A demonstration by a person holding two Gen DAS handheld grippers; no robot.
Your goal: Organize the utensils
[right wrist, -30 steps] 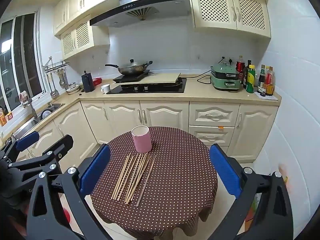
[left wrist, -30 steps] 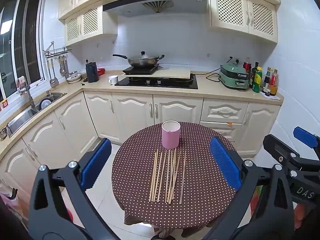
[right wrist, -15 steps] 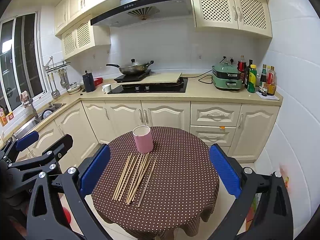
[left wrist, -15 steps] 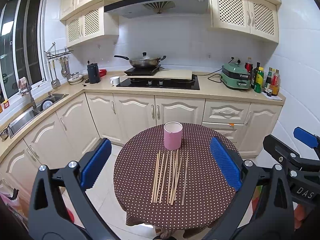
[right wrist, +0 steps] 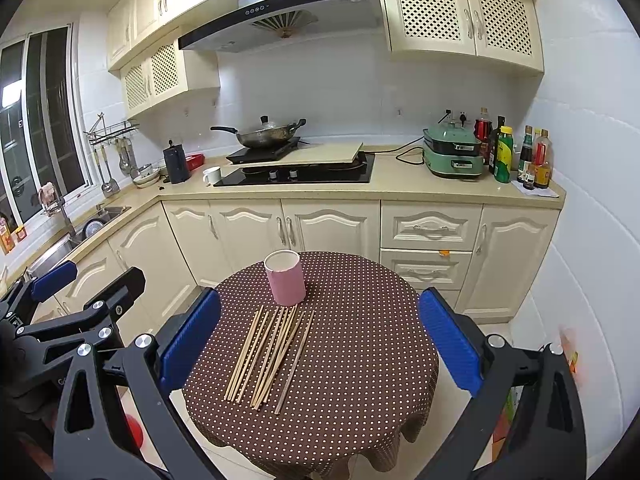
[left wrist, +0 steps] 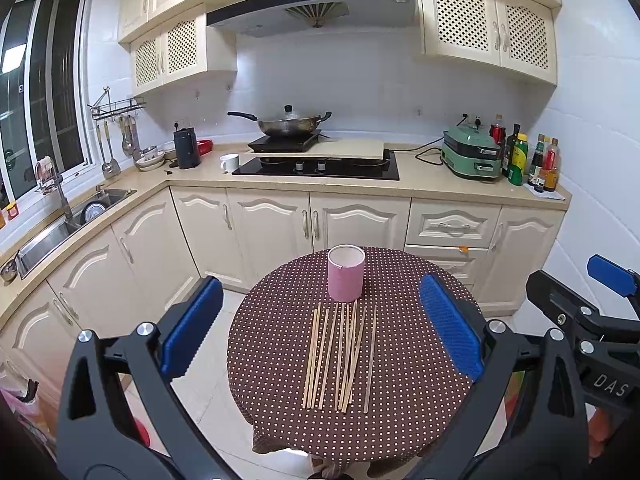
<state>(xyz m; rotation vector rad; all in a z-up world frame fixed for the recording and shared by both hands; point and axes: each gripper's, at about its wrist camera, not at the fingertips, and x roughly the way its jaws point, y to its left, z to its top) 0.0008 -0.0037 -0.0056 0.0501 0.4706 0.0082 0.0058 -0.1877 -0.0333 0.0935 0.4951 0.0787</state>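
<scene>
Left-wrist view: chopsticks (left wrist: pixel 340 354) lie dead ahead, pointing lengthwise toward the pink cup (left wrist: pixel 346 279) — left gripper (left wrist: pixel 320 334) and right gripper (right wrist: pixel 318 340) both spread, empty, similarly near.

Pink cylindrical cup (left wrist: pixel 346 279) stands on round dotted-cloth table (left wrist: pixel 400 420); loose wooden chopsticks (left wrist: pixel 340 358) lie at its 6 o'clock.

Left wrist view: looked forward and down between its claw (left wrist: pixel 320 332) fingers, set back from the round bench (left wrist: pixel 400 420). Right wrist view: same facing, from further right. Shared: bench, chopsticks (right wrist: pixel 268 354), pink cup (right wrist: pixel 285 282), kitchen counter (right wrist: pixel 400 188).
</scene>
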